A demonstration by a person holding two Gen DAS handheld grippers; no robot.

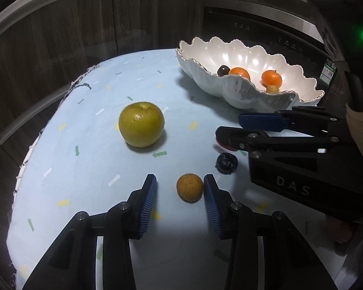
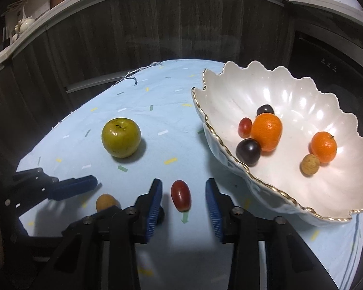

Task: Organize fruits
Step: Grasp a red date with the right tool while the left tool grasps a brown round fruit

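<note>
A green apple (image 1: 141,124) (image 2: 121,137) sits on the light blue cloth. A small tan round fruit (image 1: 189,187) (image 2: 105,202) lies between the open fingers of my left gripper (image 1: 180,188), close to the right pad. A dark grape (image 1: 226,163) lies just beyond it. A red oval grape (image 2: 180,195) lies between the open fingers of my right gripper (image 2: 184,193), touching neither. The white scalloped bowl (image 1: 239,96) (image 2: 230,91) holds two oranges (image 2: 266,131), dark grapes, a red grape and a tan fruit. The right gripper also shows in the left wrist view (image 1: 232,128).
The round table under the blue cloth (image 1: 84,174) (image 2: 145,91) ends at a frayed edge on the left. Dark wood cabinets stand behind it, and an appliance front (image 1: 266,31) is behind the bowl. The left gripper's finger (image 2: 72,187) reaches in at the left.
</note>
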